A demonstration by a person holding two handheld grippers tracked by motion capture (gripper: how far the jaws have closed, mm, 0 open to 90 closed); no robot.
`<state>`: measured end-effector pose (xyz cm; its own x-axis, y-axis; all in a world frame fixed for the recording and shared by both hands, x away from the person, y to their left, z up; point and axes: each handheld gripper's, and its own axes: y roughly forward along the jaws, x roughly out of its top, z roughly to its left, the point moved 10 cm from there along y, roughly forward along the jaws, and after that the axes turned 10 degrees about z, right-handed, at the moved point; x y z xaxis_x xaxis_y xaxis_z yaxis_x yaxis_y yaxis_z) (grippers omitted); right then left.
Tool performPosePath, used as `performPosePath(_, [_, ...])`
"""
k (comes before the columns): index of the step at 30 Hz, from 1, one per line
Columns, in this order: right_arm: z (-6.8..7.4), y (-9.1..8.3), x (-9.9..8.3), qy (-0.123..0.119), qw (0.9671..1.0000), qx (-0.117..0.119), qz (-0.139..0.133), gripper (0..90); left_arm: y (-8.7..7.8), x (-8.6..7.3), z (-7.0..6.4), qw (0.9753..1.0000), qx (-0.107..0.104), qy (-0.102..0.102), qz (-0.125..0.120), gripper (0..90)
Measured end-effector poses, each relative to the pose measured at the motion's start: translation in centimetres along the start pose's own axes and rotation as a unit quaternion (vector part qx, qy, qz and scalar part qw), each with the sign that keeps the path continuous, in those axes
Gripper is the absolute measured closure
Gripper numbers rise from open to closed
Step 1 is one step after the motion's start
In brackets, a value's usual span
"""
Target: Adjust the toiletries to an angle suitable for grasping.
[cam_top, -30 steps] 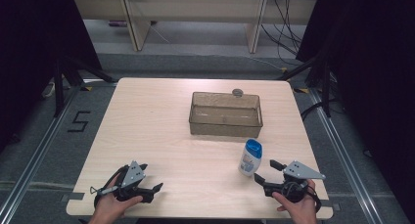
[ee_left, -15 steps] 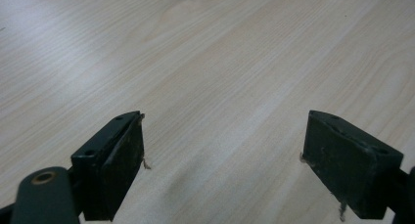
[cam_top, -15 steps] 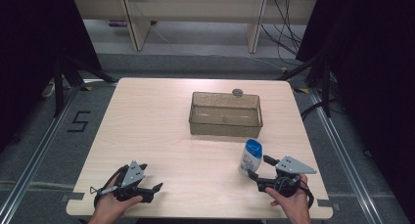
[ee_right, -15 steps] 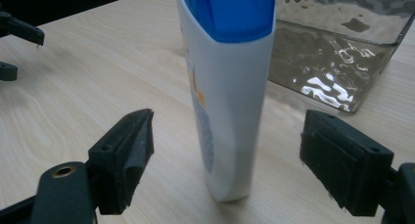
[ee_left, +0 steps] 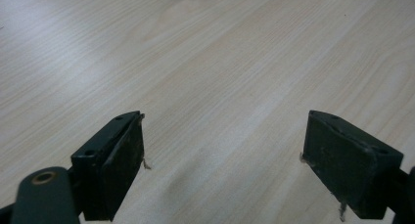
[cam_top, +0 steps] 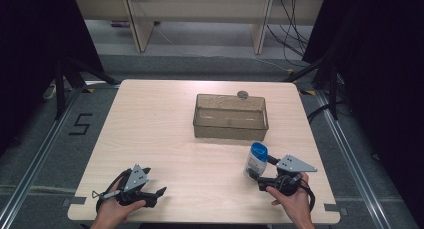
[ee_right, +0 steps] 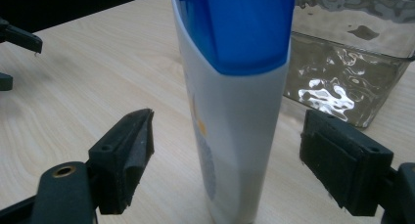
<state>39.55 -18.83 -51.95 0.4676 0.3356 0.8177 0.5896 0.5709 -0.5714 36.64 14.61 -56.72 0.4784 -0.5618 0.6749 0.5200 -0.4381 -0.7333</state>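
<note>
A white bottle with a blue cap (cam_top: pixel 256 159) stands upright on the wooden table (cam_top: pixel 165 124), in front of a clear plastic bin (cam_top: pixel 230 117). My right gripper (cam_top: pixel 257 174) is open at the bottle's base, one jaw on either side of the bottle (ee_right: pixel 234 111) with a gap at each. My left gripper (cam_top: pixel 159 193) rests open near the front left edge, over bare wood (ee_left: pixel 220 87).
A small round grey object (cam_top: pixel 243 94) lies just behind the bin. The left gripper's tips (ee_right: pixel 17 38) show at the far left of the right gripper view. Dark floor and shelving legs surround the table.
My right gripper has moved left and forward until its jaws flank the bottle. The left gripper has stayed in place.
</note>
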Motion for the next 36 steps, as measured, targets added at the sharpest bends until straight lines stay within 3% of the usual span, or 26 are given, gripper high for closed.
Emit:
performPosePath(2, [0.0, 0.1, 0.1, 0.004, 1.0000, 0.000, 0.000, 21.9, 0.0, 0.1, 0.0, 1.0000, 0.001, -0.007, -0.003, 15.2])
performPosePath(4, [-0.2, 0.3, 0.3, 0.001, 1.0000, -0.003, -0.005, 22.2, 0.0, -0.1, 0.2, 1.0000, 0.005, 0.004, 0.003, 15.1])
performPosePath(6, [0.1, 0.5, 0.4, 0.016, 0.9998, 0.003, -0.008, 23.3, 0.0, 0.0, 0.1, 1.0000, 0.005, 0.001, 0.003, 15.1])
performPosePath(7, [-0.3, 0.6, 0.5, -0.002, 0.9999, -0.007, -0.010, 24.2, 0.0, 0.0, 0.1, 1.0000, 0.004, 0.002, 0.003, 15.1])
performPosePath(10, [0.0, 0.7, 0.4, 0.010, 0.9999, 0.002, -0.005, 27.1, -0.1, 0.0, 0.2, 1.0000, 0.005, 0.006, 0.003, 15.1])
performPosePath(13, [-0.3, 0.9, 0.5, -0.003, 1.0000, -0.005, -0.006, 29.6, -0.1, 0.0, 0.2, 1.0000, 0.004, 0.005, 0.003, 15.1])
performPosePath(16, [0.0, 1.1, 0.7, 0.009, 0.9998, 0.004, -0.015, 32.4, -0.1, 0.0, 0.2, 1.0000, 0.005, 0.006, 0.003, 15.1])
performPosePath(20, [-0.2, 1.3, 0.8, -0.008, 0.9999, 0.003, -0.012, 36.5, -0.1, 0.0, 0.0, 1.0000, -0.003, 0.006, 0.002, 15.2])
performPosePath(21, [0.1, 1.4, 0.9, 0.004, 0.9998, 0.008, -0.017, 37.5, -0.1, 0.1, 0.0, 1.0000, -0.002, 0.004, -0.001, 15.1])
performPosePath(24, [0.1, 1.4, 0.9, -0.006, 0.9998, 0.010, -0.013, 40.6, -0.1, 0.1, 0.0, 1.0000, -0.005, 0.000, -0.001, 15.1])
performPosePath(25, [0.1, 1.4, 0.9, -0.006, 0.9998, 0.010, -0.014, 41.5, -0.1, 0.0, 0.2, 0.9999, 0.000, 0.009, 0.004, 15.1])
performPosePath(29, [0.2, 1.5, 1.0, 0.005, 0.9996, 0.016, -0.021, 45.4, -0.1, 0.1, 0.0, 1.0000, -0.002, 0.004, -0.001, 15.2])
performPosePath(31, [0.0, 1.5, 1.1, -0.005, 0.9997, 0.014, -0.021, 46.8, -0.1, 0.1, 0.1, 1.0000, -0.002, 0.003, -0.001, 15.1])
performPosePath(32, [0.3, 1.5, 1.0, 0.009, 0.9996, 0.019, -0.022, 47.0, -0.1, 0.1, 0.0, 1.0000, -0.005, 0.004, 0.002, 15.1])
performPosePath(34, [0.1, 1.5, 1.1, -0.005, 0.9997, 0.011, -0.022, 47.3, -0.1, 0.1, 0.0, 1.0000, -0.005, 0.003, 0.001, 15.2])
performPosePath(36, [0.3, 1.5, 1.0, 0.008, 0.9996, 0.018, -0.022, 48.1, 0.0, 0.0, 0.2, 1.0000, 0.002, 0.007, 0.003, 15.1])
